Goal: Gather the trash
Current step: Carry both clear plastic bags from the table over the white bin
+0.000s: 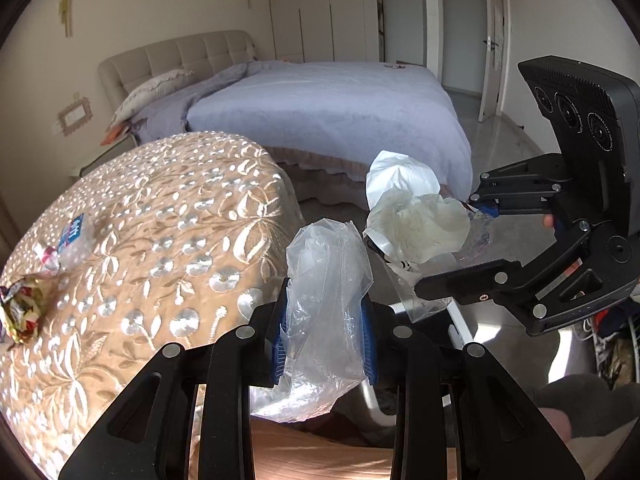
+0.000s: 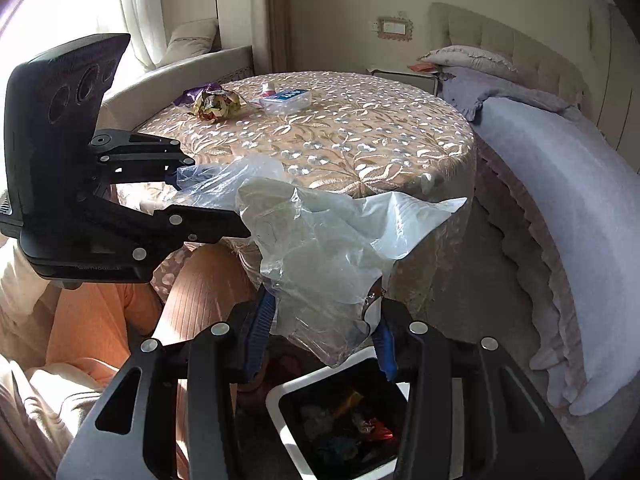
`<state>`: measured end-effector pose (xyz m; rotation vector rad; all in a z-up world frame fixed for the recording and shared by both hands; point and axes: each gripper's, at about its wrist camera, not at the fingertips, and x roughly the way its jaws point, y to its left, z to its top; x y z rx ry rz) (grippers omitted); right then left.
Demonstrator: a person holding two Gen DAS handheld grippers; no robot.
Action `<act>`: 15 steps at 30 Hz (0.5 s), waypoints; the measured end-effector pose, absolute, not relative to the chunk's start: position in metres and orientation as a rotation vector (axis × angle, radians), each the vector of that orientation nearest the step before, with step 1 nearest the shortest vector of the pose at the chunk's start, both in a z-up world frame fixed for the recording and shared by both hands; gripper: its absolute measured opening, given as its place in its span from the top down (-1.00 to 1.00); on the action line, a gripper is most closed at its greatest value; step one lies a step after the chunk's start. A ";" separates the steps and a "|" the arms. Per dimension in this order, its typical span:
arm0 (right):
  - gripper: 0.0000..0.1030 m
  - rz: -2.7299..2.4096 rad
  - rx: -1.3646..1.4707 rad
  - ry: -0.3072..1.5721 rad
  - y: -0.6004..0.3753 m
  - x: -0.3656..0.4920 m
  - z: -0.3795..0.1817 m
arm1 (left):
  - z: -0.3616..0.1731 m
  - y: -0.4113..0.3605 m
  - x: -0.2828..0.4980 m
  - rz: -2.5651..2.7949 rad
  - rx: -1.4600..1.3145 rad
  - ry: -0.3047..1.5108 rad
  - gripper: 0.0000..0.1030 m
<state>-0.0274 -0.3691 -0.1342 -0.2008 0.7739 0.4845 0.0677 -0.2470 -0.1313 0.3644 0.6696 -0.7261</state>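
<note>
both your tongs, left gripper (image 1: 324,336) and right gripper (image 2: 320,336), pinch plastic wrappers (image 2: 320,256) above the white bin (image 2: 280,396), while a crumpled foil wrapper (image 2: 216,106) waits beyond on the table (image 2: 360,140).

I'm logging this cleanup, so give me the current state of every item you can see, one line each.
Left gripper: shut on clear plastic bag.
Right gripper: shut on crumpled plastic wrappers.
White bin: open, trash inside, below the right gripper.
Crumpled foil wrapper: lying on the table, not yet collected.
Clear plastic box: on the table, beside the wrapper.
Bed: covered, blanket rumpled near the pillow.
</note>
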 end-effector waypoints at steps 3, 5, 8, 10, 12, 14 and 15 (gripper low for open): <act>0.11 0.464 -0.203 0.805 -0.378 -0.039 -0.150 | -0.153 -0.266 0.059 -0.740 0.406 0.687 0.44; 0.11 0.460 -0.200 0.836 -0.387 -0.045 -0.161 | -0.168 -0.278 0.057 -0.767 0.418 0.722 0.44; 0.11 0.459 -0.198 0.881 -0.398 -0.050 -0.178 | -0.193 -0.293 0.055 -0.785 0.453 0.774 0.44; 0.10 0.452 -0.199 0.910 -0.404 -0.051 -0.191 | -0.208 -0.302 0.056 -0.796 0.477 0.810 0.44; 0.10 0.447 -0.197 0.946 -0.410 -0.050 -0.205 | -0.223 -0.310 0.059 -0.804 0.494 0.850 0.44; 0.10 0.445 -0.190 0.980 -0.416 -0.048 -0.219 | -0.237 -0.317 0.061 -0.813 0.513 0.884 0.44; 0.10 0.446 -0.186 0.997 -0.420 -0.048 -0.226 | -0.244 -0.320 0.062 -0.815 0.526 0.898 0.44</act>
